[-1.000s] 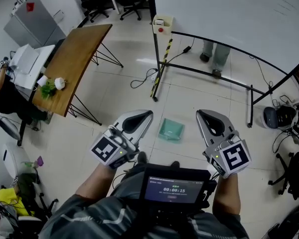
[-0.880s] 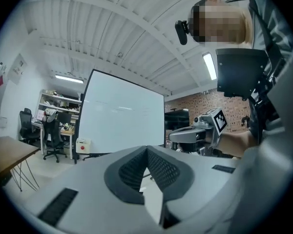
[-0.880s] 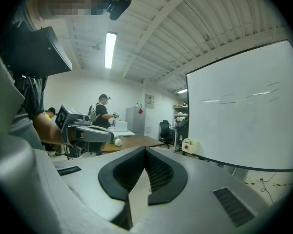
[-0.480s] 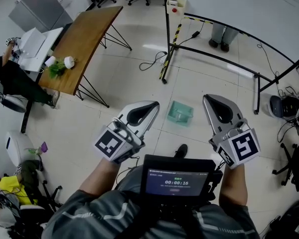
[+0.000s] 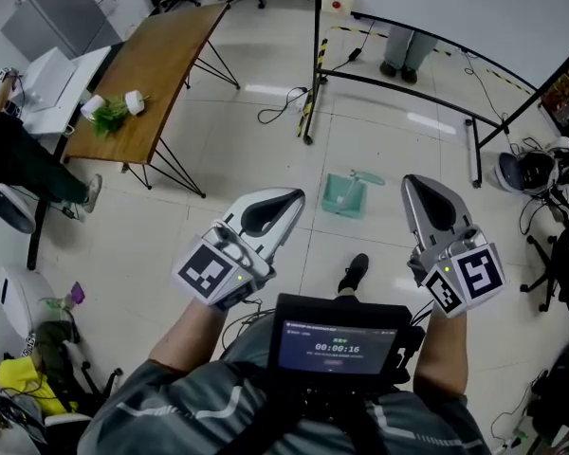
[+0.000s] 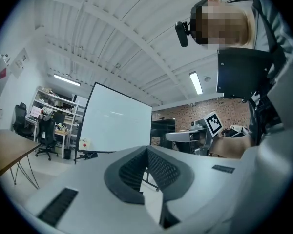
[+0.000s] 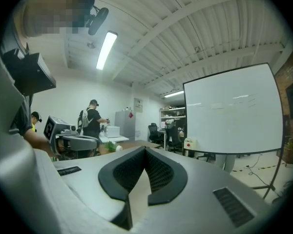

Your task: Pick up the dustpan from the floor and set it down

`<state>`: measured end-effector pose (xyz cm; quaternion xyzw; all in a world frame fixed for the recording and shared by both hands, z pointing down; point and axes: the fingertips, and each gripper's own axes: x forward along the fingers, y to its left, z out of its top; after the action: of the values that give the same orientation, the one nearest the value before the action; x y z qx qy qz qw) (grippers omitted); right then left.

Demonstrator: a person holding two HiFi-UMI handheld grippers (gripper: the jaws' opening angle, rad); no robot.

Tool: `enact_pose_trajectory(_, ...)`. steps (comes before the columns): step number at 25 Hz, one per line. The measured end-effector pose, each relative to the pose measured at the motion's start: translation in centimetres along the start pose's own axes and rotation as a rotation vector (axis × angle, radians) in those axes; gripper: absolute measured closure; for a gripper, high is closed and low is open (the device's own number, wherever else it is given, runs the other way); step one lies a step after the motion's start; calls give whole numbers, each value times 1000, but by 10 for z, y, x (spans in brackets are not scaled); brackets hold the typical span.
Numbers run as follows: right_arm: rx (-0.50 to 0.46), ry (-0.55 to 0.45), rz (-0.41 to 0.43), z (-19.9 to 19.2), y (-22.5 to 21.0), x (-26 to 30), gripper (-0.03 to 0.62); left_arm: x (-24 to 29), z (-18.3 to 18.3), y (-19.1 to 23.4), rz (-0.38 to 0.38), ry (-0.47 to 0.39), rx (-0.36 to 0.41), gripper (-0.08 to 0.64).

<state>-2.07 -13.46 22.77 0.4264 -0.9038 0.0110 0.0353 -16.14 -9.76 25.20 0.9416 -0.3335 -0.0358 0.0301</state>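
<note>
The teal dustpan (image 5: 345,196) lies flat on the tiled floor, with a pale handle toward the whiteboard stand. In the head view it shows between the tips of my two grippers, far below them. My left gripper (image 5: 294,198) is held level to its left, jaws shut with nothing in them. My right gripper (image 5: 413,181) is held level to its right, also shut and empty. In the left gripper view the left gripper's (image 6: 147,149) pads meet at the tip. The right gripper view shows the right gripper (image 7: 145,150) the same way. Neither gripper view shows the dustpan.
A wooden table (image 5: 156,69) on wire legs stands at the left, a seated person (image 5: 19,173) beside it. A whiteboard stand (image 5: 315,64) with floor rails, a cable (image 5: 283,114) and a standing person's legs (image 5: 405,53) lie beyond. Chairs (image 5: 555,273) crowd the right. My shoe (image 5: 354,273) steps forward.
The person has walked forward with both grippers held level and shut. A shoe now shows in front of the chest screen. The dustpan has shifted up and right in the view.
</note>
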Motion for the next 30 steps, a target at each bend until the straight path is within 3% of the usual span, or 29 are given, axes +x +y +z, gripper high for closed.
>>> enact_pose_trajectory(6, 31, 20, -66, 6, 69, -51, 571, -64, 11, -27, -21, -15, -55, 534)
enact_pose_trajectory(11, 30, 11, -102, 22, 94, -99, 571, -86, 26, -67, -66, -21, -56, 534)
enact_pose_trajectory(22, 2, 7, -57, 29, 67, -202, 572, -40, 38, -173, -59, -38, -57, 534)
enact_pose_trajectory(30, 4, -5, -49, 33, 45, -244, 572, -19, 39, -218, -55, -29, -61, 534)
